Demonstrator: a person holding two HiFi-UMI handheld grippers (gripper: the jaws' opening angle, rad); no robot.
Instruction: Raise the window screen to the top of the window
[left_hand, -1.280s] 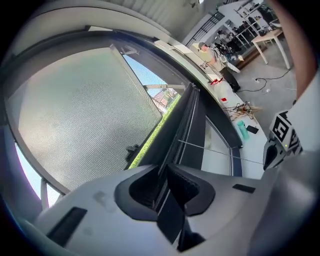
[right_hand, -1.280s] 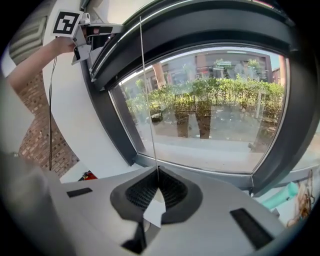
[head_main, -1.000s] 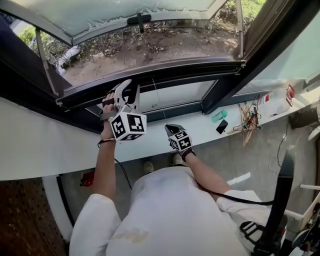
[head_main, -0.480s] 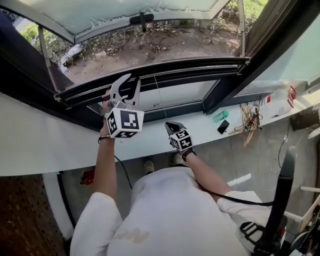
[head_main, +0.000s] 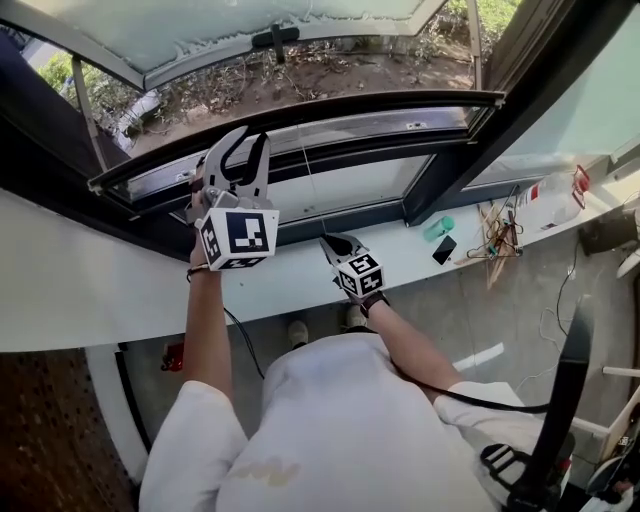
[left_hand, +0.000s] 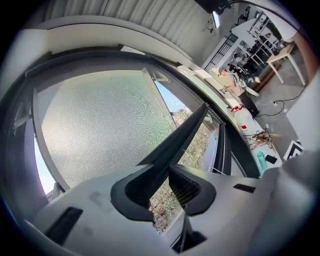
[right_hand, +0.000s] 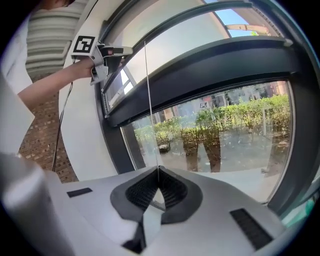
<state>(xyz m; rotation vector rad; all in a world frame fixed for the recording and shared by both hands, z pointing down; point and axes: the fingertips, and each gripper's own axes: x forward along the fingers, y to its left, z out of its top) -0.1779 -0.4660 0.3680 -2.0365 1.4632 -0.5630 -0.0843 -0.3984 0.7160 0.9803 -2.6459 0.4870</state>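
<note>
Standing at the window, one gripper in each hand; both work the screen.

Left tongs (head_main: 243, 146) point level at the window and straddle the screen's bottom bar (head_main: 380, 106) near its left end; jaws part-way apart, having just been easing open a little, with the bar between them; in the left gripper view the bar fills the gap at the pad tips, so I read it as pinched rather than merely cradled. Judgement: the hold sits on the rigid bar because the mesh (left_hand: 100, 125) gives nothing firm to lift by.

Right tongs (head_main: 336, 244) sit lower, just above the white sill (head_main: 120, 290), tipped slightly downward; jaws fully together on a thin pull cord (right_hand: 151, 100) that runs straight up from the pads to the bar. Judgement: the cord is kept taut from below to steady the bar's middle and hold it level while the left end is carried; lifting one end alone could cock the bar in its side tracks.

Where the screen is: the bar spans the full width of the opening, slightly tilted in the head view; the left gripper view shows a large sheet of mesh above it. Judgement: the raise is under way, with a good stretch left before the top.

Risk, as I judge it: a loosening left pinch could let the bar slip.
</note>
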